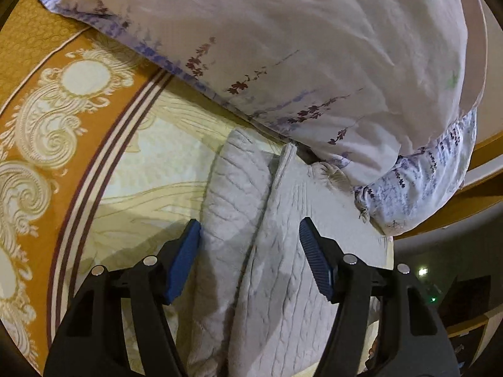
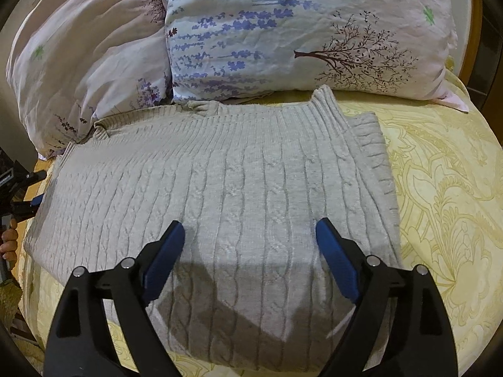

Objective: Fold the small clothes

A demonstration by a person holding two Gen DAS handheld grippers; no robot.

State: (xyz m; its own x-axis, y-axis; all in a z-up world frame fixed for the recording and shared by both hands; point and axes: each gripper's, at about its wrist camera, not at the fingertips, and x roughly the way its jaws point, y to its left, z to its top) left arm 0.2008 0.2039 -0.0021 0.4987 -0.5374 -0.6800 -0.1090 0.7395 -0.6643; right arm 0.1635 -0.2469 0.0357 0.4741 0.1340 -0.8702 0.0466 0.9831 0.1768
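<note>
On the bed, near the pillows, lies a pale grey cable-knit sweater [image 2: 226, 182], already folded into a thick, roughly rectangular bundle. Its surface is soft and ropey, with raised twisted cables running from near to far, and a ribbed neck band at the far edge just touching the pillows. At its right side a folded-in layer shows a ribbed edge.

The right claw [image 2: 250, 235] hovers over the near part of the sweater with its blue ridged pads spread wide, gripping nothing. The left claw [image 1: 250, 235] is at the sweater's left end, also spread wide, with two stacked folds of knit between its pads but not pinched.

Likely risks: the knit is bulky and springy, so a fold may slump open if only the top layer is caught. A pinch taken too shallow could drag one layer and skew the stack. Pushing far could crowd the sweater into the pillows.

Beneath is a cream and gold bedspread [image 2: 440, 188] with swirling woven patterns. Two crinkled cotton pillows [image 2: 283, 31], printed with purple flowers and a brown tree, sit at the far side.
</note>
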